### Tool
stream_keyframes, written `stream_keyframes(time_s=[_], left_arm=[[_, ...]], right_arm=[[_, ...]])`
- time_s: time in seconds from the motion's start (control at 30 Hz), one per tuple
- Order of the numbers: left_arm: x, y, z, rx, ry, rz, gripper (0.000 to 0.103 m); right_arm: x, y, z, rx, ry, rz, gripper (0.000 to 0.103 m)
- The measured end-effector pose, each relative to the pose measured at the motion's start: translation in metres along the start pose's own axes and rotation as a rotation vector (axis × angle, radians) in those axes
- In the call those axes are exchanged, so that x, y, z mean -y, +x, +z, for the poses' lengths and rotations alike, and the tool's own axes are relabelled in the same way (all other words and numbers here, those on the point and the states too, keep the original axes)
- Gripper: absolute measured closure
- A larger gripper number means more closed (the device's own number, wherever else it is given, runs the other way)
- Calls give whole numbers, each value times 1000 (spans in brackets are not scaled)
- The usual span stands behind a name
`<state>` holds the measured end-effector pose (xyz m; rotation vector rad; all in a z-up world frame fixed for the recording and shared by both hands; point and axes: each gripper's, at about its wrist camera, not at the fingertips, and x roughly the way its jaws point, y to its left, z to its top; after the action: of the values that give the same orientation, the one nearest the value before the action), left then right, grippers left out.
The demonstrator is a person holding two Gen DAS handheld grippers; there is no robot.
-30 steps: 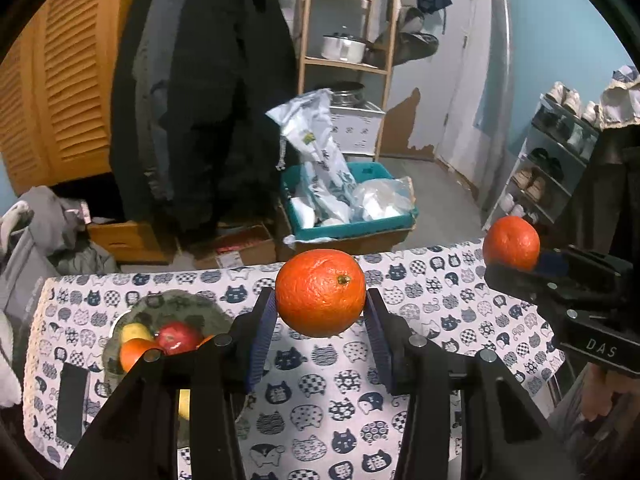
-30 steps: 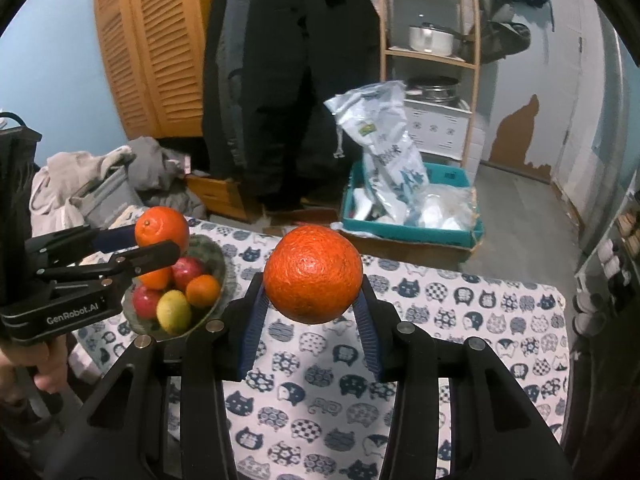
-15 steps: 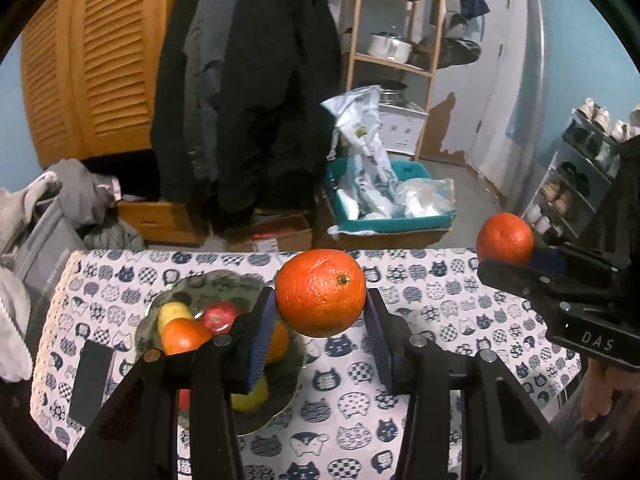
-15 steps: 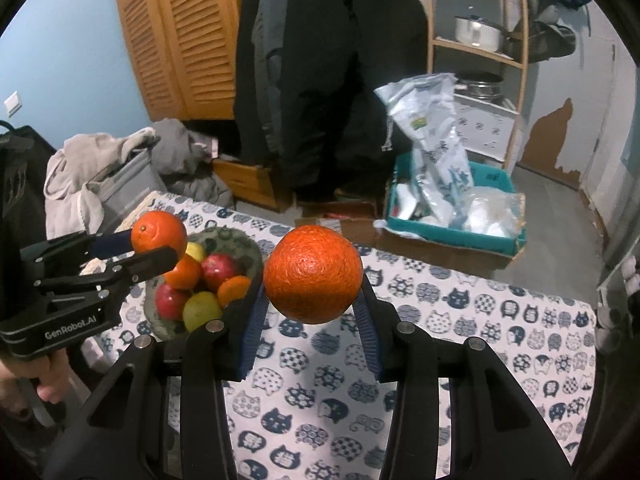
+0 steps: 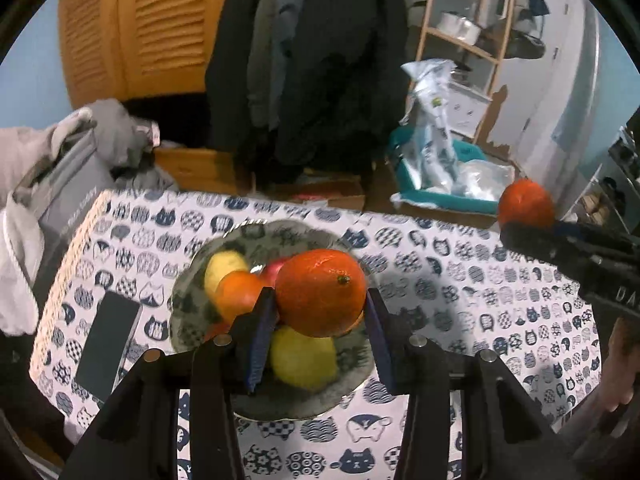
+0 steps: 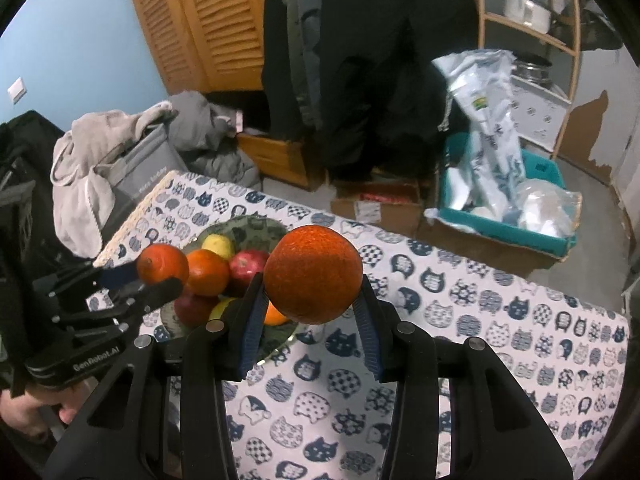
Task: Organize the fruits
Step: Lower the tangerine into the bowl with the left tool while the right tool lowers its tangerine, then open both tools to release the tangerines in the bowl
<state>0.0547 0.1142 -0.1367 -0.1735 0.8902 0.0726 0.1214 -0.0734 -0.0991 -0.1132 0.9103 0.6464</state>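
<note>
My left gripper point(image 5: 320, 302) is shut on an orange point(image 5: 320, 280) and hangs right over a green patterned bowl point(image 5: 182, 300). Under it in the bowl lie a lemon point(image 5: 224, 268), a smaller orange point(image 5: 236, 296), a red apple and another yellow fruit point(image 5: 302, 356). To the right of the bowl, above the cat-print tablecloth point(image 6: 500, 320), my right gripper point(image 6: 311, 290) is shut on a second orange point(image 6: 312, 264). In the right wrist view the left gripper point(image 6: 160, 276) with its orange point(image 6: 162, 264) shows over the near left side of the bowl point(image 6: 248, 224).
A dark phone point(image 5: 108, 344) lies flat on the table, left of the bowl. A grey bag with clothes point(image 6: 132, 168) leans at the table's far left edge. Beyond the table stand hanging coats, a teal box point(image 6: 520, 224) of bags and a wooden shelf.
Both grippers moved left and down toward the bowl. The bowl now sits directly beneath the left gripper's orange. Both grips stayed shut on their oranges.
</note>
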Motion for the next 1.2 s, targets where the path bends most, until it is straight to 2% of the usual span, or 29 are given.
stream_keyframes(time_s=[0.3, 0.6, 1.07, 1.13, 1.2], left_arm=[[-26, 33, -21, -96, -19, 36, 58], [-45, 50, -35, -152, -62, 37, 58], [-56, 66, -43, -206, -100, 29, 57], [-57, 67, -43, -214, -105, 33, 56], [-58, 67, -43, -210, -109, 30, 46]], right_arm=[[-25, 59, 12, -90, -32, 31, 61], [-38, 118, 2, -187, -49, 35, 61], [-44, 157, -4, -261, -34, 64, 61], [-45, 159, -4, -263, -32, 66, 60], [-46, 160, -3, -262, -34, 67, 60]])
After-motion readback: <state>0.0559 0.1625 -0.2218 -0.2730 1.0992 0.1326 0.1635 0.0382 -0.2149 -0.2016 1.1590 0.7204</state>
